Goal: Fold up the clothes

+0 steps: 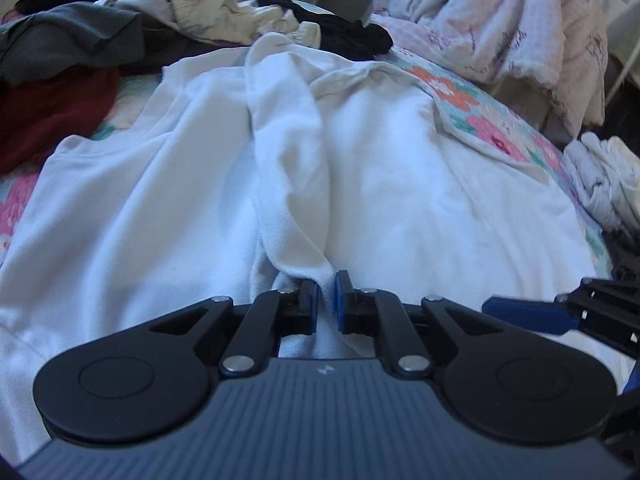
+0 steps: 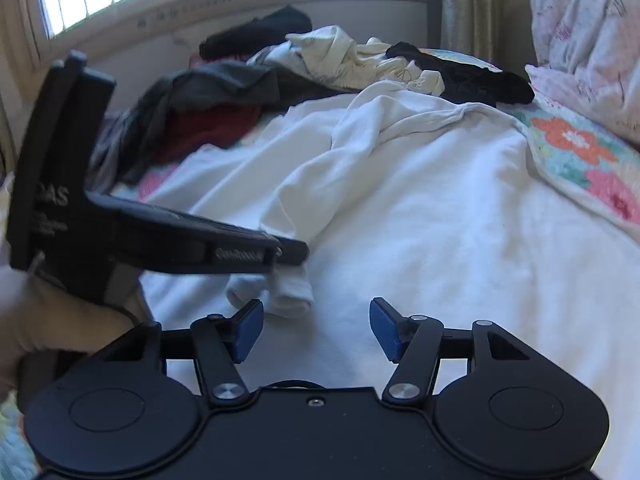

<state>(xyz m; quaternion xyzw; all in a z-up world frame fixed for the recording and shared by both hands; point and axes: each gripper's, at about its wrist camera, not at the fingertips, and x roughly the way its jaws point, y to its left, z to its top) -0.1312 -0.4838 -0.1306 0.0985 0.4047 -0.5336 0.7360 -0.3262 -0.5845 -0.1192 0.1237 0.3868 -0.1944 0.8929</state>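
Note:
A white long-sleeved top (image 1: 400, 184) lies spread on the bed; it also shows in the right wrist view (image 2: 420, 208). Its sleeve (image 1: 288, 168) runs down the middle toward me. My left gripper (image 1: 327, 300) is shut on the sleeve's cuff end and shows from the side in the right wrist view (image 2: 290, 260), holding the cuff (image 2: 288, 288) just above the top. My right gripper (image 2: 316, 330) is open and empty, low over the white top, just right of the left one; one of its blue fingers (image 1: 528, 314) shows in the left wrist view.
A pile of unfolded clothes lies at the far side: grey (image 1: 72, 44), dark red (image 1: 52, 120), cream (image 1: 208, 12) and black (image 1: 344, 36). A floral quilt (image 1: 480, 120) covers the bed. A pale crumpled blanket (image 1: 500, 20) sits far right. White clothes (image 1: 604, 188) lie at the right edge.

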